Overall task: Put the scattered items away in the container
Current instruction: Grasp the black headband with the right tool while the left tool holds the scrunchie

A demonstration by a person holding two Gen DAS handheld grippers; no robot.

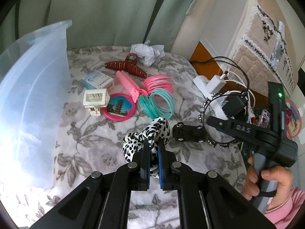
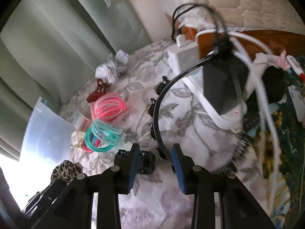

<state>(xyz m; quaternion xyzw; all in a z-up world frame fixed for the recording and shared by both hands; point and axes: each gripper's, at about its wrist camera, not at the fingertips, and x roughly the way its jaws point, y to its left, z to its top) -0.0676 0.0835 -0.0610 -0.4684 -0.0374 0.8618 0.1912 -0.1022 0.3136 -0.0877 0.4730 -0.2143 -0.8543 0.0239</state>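
My left gripper [image 1: 153, 143] is shut on a black-and-white leopard scrunchie [image 1: 150, 131], just above the flowered blanket [image 1: 91, 133]. The clear plastic container [image 1: 32, 95] stands close at the left. In the right wrist view my right gripper [image 2: 156, 150] is open. Its blue pads hang over a black toy car [image 2: 147, 161] and the lower end of a black studded headband [image 2: 162, 103], pressing on neither. The left wrist view shows the right gripper [image 1: 219, 123] from the side, held by a hand [image 1: 266, 179] above the car [image 1: 188, 132].
Pink bangles [image 1: 159, 83], teal bangles [image 1: 158, 105], a brown hair claw [image 1: 125, 66], a pink comb [image 1: 127, 84], a round mirror [image 1: 119, 109], a white clip [image 1: 95, 100], a small box [image 1: 98, 80] and crumpled paper [image 1: 148, 53] lie behind. A power strip [image 1: 209, 87] with cables sits at the right.
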